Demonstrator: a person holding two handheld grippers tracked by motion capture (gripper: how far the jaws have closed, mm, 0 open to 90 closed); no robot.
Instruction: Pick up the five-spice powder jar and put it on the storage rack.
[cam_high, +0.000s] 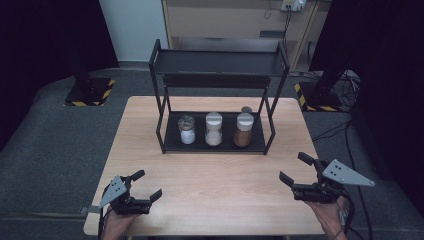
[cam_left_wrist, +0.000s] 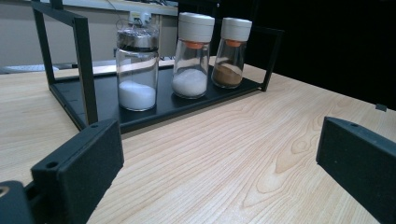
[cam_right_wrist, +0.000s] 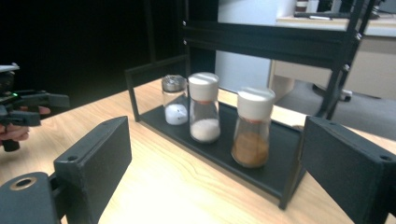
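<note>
A black two-level rack (cam_high: 165, 127) stands at the back middle of the wooden table (cam_high: 215, 200). Its lower shelf carries three glass jars: a metal-lidded one with white powder (cam_high: 187, 129) (cam_left_wrist: 136, 70) (cam_right_wrist: 174, 100), a white-capped one with white grains (cam_high: 213, 129) (cam_left_wrist: 192, 56) (cam_right_wrist: 204, 106) and a white-capped one with brown spice (cam_high: 244, 129) (cam_left_wrist: 231, 52) (cam_right_wrist: 252, 127). My left gripper (cam_high: 146, 186) rests open near the front left edge, nothing between its jaws. My right gripper (cam_high: 297, 169) hovers open at the front right, jaws empty and pointed toward the rack.
The rack's upper shelf (cam_high: 220, 62) is bare. A small round object (cam_high: 246, 109) lies on the table behind the rack. Beyond the table are a pale cabinet (cam_high: 225, 20) and black stand bases with yellow striped tape (cam_high: 90, 92). Cables trail on the floor at right (cam_high: 345, 85).
</note>
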